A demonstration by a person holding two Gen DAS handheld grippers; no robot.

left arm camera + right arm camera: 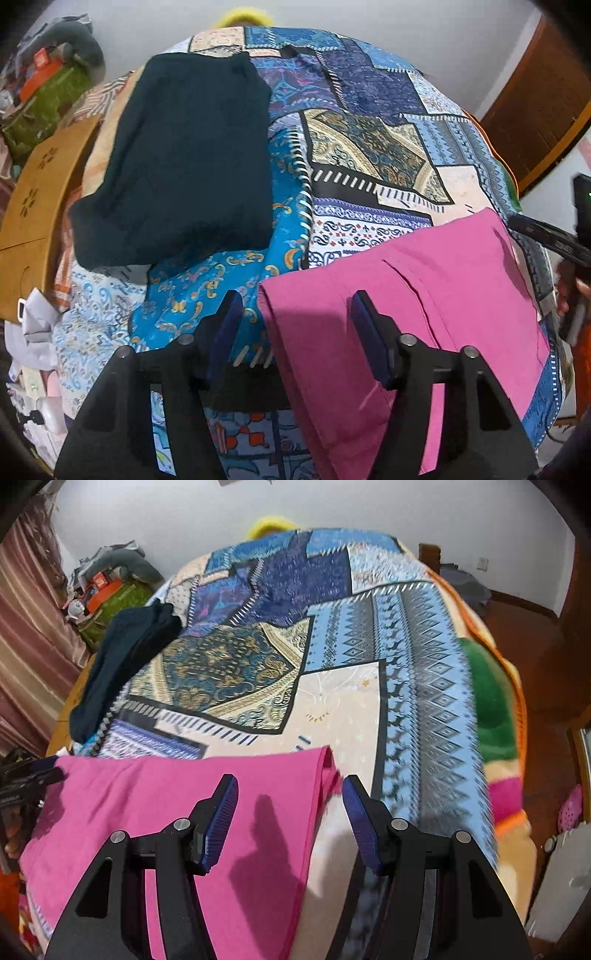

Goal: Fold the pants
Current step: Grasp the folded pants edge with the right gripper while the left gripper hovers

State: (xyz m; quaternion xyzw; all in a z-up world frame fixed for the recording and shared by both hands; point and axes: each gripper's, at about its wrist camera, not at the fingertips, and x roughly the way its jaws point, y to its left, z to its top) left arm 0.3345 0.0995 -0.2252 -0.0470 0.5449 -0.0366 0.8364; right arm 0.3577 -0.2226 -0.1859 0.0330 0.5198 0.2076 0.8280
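Pink pants (424, 295) lie folded flat on the patterned bedspread (369, 155); they also show in the right wrist view (177, 797). My left gripper (295, 325) is open and empty, its jaws straddling the pants' left edge just above the cloth. My right gripper (290, 805) is open and empty, its jaws straddling the pants' right edge. The right gripper also shows at the right rim of the left wrist view (554, 236), beside the pants.
A folded dark teal garment (184, 158) lies on the bed's left side, also in the right wrist view (125, 664). A wooden board (37, 206) stands left of the bed. Clutter (107, 590) sits by the wall. Wooden floor (517, 620) is on the right.
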